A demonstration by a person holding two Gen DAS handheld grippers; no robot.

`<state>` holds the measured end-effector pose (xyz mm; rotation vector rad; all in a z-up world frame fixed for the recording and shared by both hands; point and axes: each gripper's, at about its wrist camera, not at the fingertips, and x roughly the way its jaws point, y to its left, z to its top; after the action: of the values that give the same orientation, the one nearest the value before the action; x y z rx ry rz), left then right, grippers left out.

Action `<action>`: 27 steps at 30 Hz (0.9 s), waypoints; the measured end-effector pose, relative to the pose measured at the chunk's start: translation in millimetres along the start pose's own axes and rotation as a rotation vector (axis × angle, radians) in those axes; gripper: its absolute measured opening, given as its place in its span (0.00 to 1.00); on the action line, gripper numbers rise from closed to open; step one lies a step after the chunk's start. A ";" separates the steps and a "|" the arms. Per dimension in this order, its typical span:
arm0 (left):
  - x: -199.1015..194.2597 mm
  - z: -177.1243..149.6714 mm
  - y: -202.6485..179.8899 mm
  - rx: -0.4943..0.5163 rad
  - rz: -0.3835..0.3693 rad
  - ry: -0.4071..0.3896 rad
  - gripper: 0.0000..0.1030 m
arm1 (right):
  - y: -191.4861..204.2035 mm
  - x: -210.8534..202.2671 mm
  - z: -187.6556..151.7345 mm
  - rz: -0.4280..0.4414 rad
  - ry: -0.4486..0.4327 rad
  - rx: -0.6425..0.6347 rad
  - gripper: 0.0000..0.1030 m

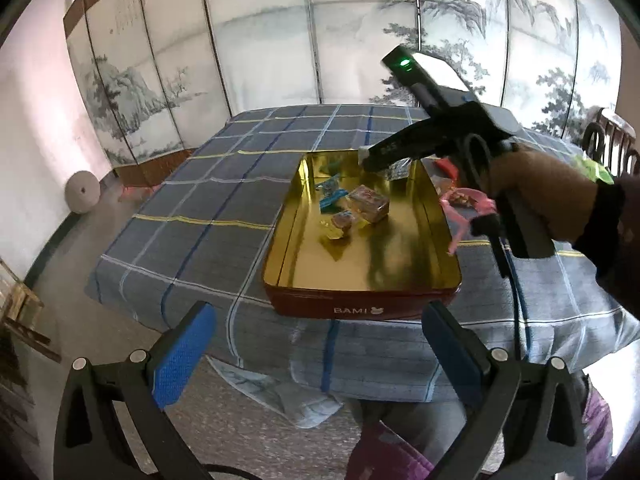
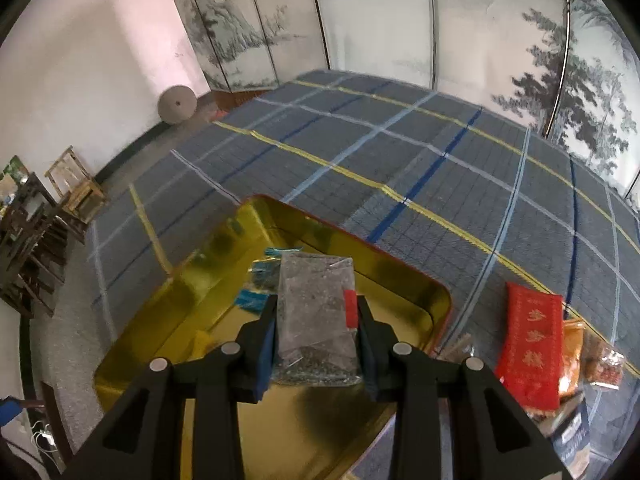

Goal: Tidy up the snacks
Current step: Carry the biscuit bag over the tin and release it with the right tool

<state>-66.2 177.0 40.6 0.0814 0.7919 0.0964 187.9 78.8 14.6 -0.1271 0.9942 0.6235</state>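
A red tin (image 1: 360, 309) with a gold inside stands on the checked tablecloth. In it lie a brown wrapped cake (image 1: 368, 205) and blue wrappers (image 1: 331, 197). My left gripper (image 1: 318, 312) hangs wide open in front of the tin's near wall, with nothing between its blue pads. My right gripper (image 2: 316, 308) is shut on a clear packet (image 2: 316, 320) of grey, speckled contents and holds it over the tin's gold floor (image 2: 328, 432). In the left wrist view that gripper (image 1: 372, 160) reaches in over the tin's far end with the packet (image 1: 397, 169).
Right of the tin lie a red packet (image 2: 528, 340), an orange packet (image 2: 573, 356) and a clear bag of reddish snacks (image 2: 604, 364). A pink wrapper (image 1: 460, 200) lies by the tin's right wall. Painted folding screens stand behind the table; wooden chairs (image 2: 76, 188) stand at the left.
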 end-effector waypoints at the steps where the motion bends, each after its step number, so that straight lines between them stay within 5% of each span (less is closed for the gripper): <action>1: 1.9 0.4 -0.8 0.005 0.001 0.006 0.99 | -2.3 6.2 1.1 -0.007 0.013 0.006 0.34; 15: 19.4 0.8 4.8 -0.003 0.028 0.064 0.99 | 0.7 43.6 13.0 -0.020 0.073 0.029 0.35; 27: 22.8 -1.7 -2.4 0.024 0.037 0.094 0.99 | -5.1 1.5 13.9 0.056 -0.104 0.066 0.37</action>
<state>-51.4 177.4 23.0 0.1154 0.8856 0.1264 201.6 80.5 20.2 -0.0086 0.9186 0.6415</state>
